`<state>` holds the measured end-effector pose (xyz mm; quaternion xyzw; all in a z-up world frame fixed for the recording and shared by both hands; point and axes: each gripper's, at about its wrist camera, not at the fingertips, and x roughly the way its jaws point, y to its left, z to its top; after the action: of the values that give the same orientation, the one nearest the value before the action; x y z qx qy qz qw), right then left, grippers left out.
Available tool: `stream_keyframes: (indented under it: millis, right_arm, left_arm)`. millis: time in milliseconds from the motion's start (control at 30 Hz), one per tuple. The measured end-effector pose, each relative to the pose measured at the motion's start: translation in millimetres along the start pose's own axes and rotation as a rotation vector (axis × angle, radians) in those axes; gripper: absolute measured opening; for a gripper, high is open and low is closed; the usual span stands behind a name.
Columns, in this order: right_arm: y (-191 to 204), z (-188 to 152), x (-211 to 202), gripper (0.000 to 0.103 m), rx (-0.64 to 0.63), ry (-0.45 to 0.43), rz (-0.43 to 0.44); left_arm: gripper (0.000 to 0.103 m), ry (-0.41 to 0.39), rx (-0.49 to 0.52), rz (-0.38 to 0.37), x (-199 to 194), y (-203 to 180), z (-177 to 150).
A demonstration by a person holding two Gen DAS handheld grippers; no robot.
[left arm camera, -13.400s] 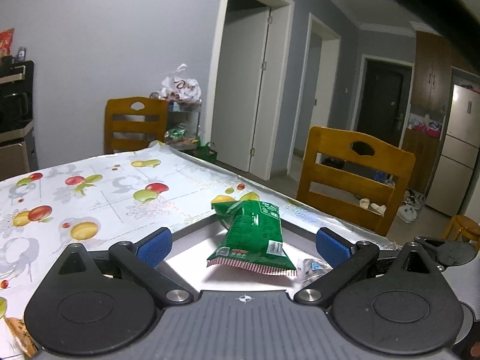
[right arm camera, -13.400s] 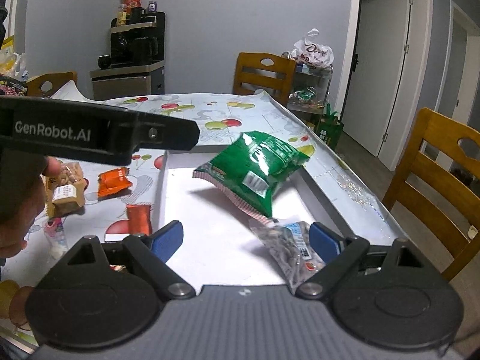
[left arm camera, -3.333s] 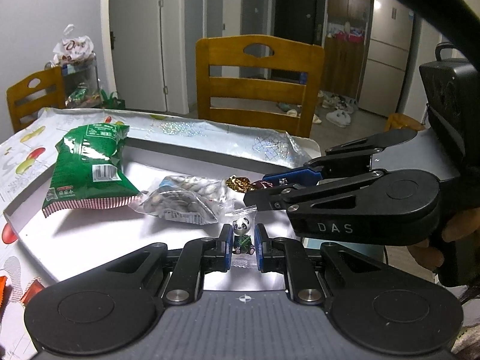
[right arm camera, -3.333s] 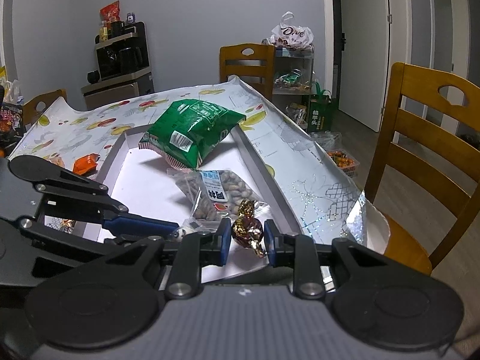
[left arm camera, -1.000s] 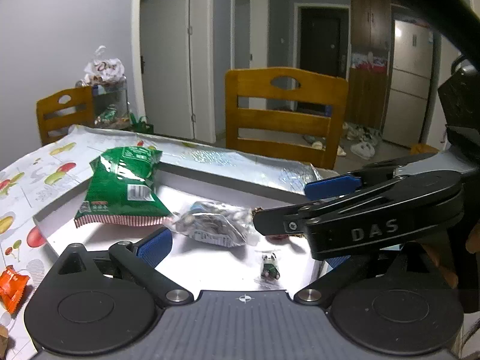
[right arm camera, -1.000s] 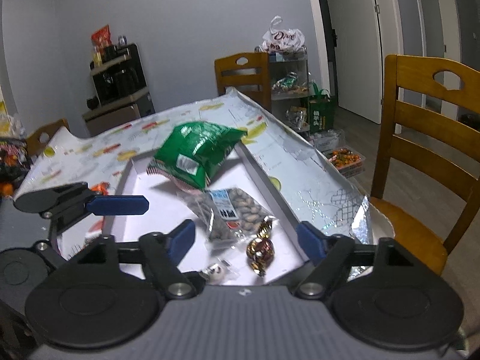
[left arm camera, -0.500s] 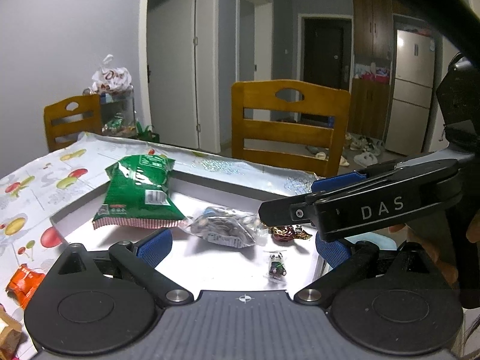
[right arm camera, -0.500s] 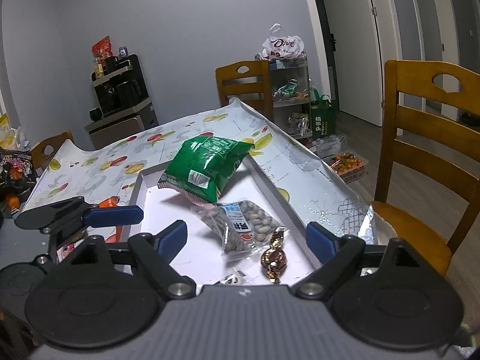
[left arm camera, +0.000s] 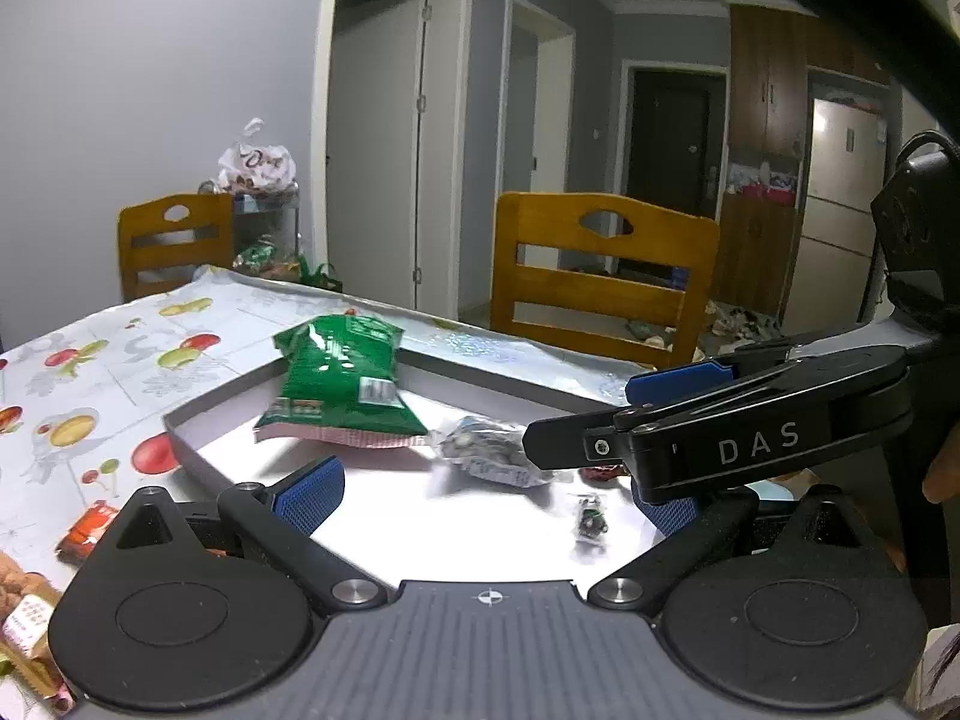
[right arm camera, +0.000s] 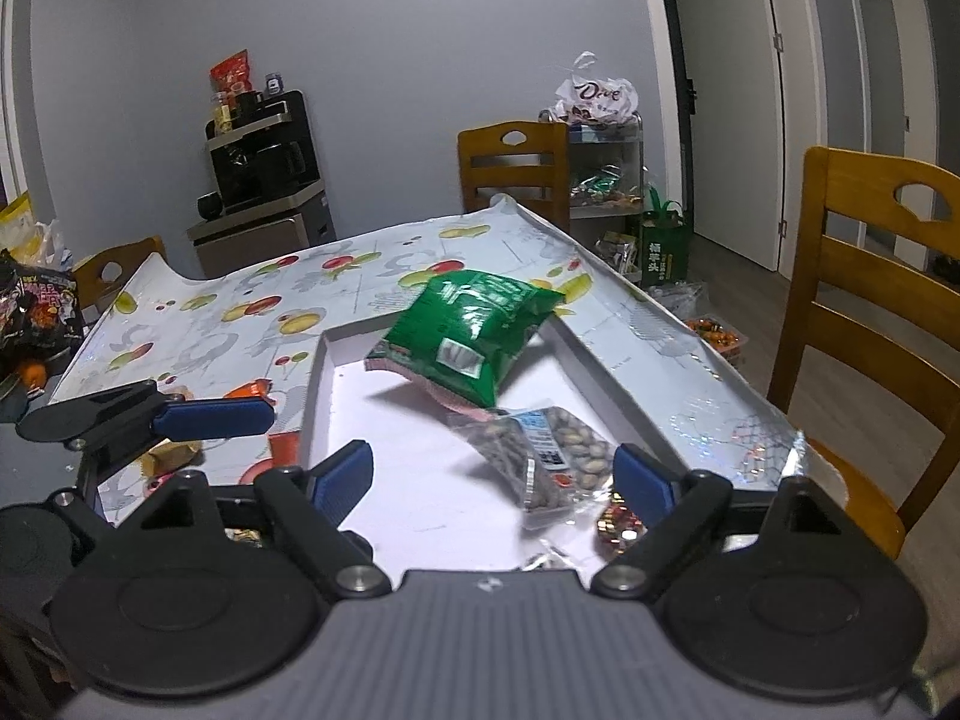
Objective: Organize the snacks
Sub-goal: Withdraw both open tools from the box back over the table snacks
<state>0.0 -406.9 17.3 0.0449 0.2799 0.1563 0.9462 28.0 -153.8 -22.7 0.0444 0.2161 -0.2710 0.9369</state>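
Observation:
A shallow white tray [left arm camera: 414, 546] [right arm camera: 420, 498] holds a green snack bag [left arm camera: 339, 381] [right arm camera: 474, 330], a clear bag of nuts [left arm camera: 489, 450] [right arm camera: 546, 456], a small panda candy [left arm camera: 591, 517] and a gold-wrapped chocolate [right arm camera: 618, 525]. My left gripper [left arm camera: 489, 495] is open and empty above the tray's near end. My right gripper [right arm camera: 492, 474] is open and empty too. It also shows side-on in the left wrist view [left arm camera: 636, 426]. One finger of the left gripper crosses the right wrist view at the left [right arm camera: 210, 414].
Loose orange and brown snacks [left arm camera: 90, 531] [right arm camera: 252, 390] lie on the fruit-print tablecloth [right arm camera: 300, 294] left of the tray. Wooden chairs [left arm camera: 600, 282] [right arm camera: 870, 276] stand at the table's right side. A dark snack bag [right arm camera: 42, 306] sits at the far left.
Both grippers opened and let go of the panda candy and the chocolate in the tray. Over the last second both have drawn back from the tray and swung leftward.

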Motion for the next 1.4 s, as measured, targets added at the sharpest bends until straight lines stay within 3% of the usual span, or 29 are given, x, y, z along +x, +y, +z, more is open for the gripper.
stream_keyframes:
  millis: [633, 967, 1400]
  right_arm:
    - [69.1, 8.8, 8.1, 0.090, -0.095, 0.003, 0.051]
    - [84.6, 8.6, 11.6, 0.090, -0.124, 0.015, 0.063]
    - [98.9, -2.0, 20.8, 0.091, -0.170, 0.044, 0.092]
  left_arm:
    - [0.103, -0.023, -0.076, 0.079, -53.0, 48.8, -18.8]
    - [0.103, -0.025, -0.129, 0.125, -71.3, 68.1, -26.8]
    - [0.103, -0.005, -0.127, 0.184, -86.6, 78.7, -37.2]
